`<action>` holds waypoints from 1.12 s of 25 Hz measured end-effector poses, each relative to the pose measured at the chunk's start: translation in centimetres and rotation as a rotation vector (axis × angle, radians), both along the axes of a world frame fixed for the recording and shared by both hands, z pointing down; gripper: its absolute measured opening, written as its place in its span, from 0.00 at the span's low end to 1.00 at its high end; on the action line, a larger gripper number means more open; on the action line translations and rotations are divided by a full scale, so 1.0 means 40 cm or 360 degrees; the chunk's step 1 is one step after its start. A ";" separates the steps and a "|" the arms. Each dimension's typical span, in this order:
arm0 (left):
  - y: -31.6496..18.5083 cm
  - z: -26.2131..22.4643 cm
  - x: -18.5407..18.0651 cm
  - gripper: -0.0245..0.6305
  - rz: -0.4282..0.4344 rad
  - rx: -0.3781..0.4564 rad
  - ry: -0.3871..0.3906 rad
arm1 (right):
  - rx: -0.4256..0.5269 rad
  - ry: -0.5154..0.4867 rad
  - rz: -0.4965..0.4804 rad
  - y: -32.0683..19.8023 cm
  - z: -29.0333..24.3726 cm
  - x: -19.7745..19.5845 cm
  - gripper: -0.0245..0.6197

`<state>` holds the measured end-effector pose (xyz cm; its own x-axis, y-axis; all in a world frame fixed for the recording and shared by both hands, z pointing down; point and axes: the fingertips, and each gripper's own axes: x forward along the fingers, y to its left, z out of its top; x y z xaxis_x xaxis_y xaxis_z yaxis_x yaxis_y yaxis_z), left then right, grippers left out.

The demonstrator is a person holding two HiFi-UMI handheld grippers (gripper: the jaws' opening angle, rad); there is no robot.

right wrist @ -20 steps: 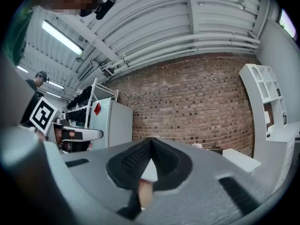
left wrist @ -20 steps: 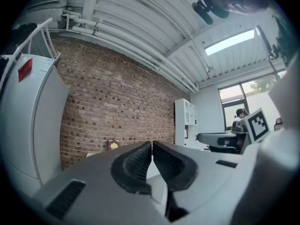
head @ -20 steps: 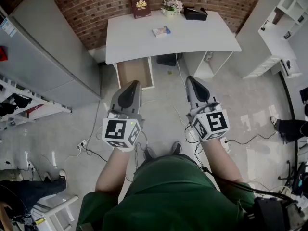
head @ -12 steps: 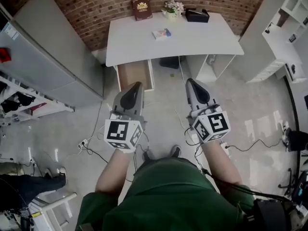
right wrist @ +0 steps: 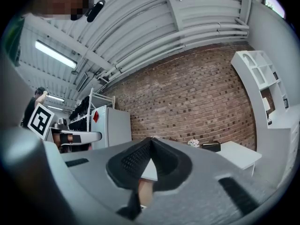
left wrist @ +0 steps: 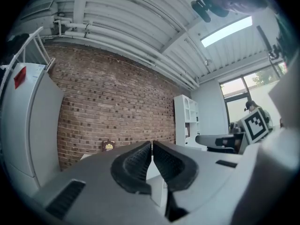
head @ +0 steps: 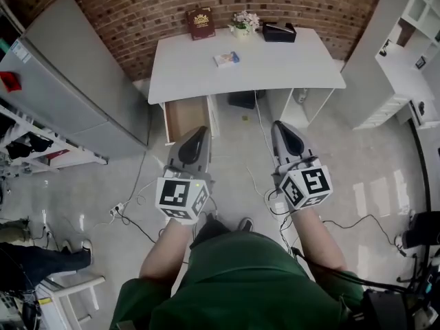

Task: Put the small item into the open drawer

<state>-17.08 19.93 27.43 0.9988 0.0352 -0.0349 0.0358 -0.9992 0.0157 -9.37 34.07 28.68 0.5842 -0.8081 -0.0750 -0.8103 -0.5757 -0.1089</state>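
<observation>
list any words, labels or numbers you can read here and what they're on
Nothing can be read as text.
Dark red book: gold lettering, too small to read.
Small item on the white desk: print too small.
Red tag: blurred.
Cubes on left gripper and right gripper: square marker patterns, no words.

A white table (head: 289,64) against a brick wall (head: 130,12) carries a dark red book (head: 201,23), a flower pot (head: 244,22), a black box (head: 278,32) and a small packet (head: 227,59).
</observation>
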 end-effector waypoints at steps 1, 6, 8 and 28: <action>0.003 0.004 0.008 0.06 -0.0003 -0.0001 -0.0006 | -0.0002 -0.0010 0.0003 0.007 0.006 0.009 0.04; -0.009 0.028 0.059 0.06 -0.0022 -0.0033 -0.0044 | -0.0023 -0.0058 0.0014 0.016 0.034 0.052 0.04; -0.017 0.037 0.082 0.06 -0.0021 -0.0048 -0.0055 | -0.0032 -0.0071 0.0025 0.015 0.044 0.072 0.04; -0.271 0.063 0.419 0.06 0.0091 -0.0164 -0.0038 | -0.0188 -0.0098 0.0172 -0.204 0.066 0.359 0.04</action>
<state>-0.31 9.10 29.95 0.9958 0.0896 -0.0174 0.0911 -0.9886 0.1197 5.00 25.93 31.32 0.6689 -0.7413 0.0552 -0.7367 -0.6710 -0.0831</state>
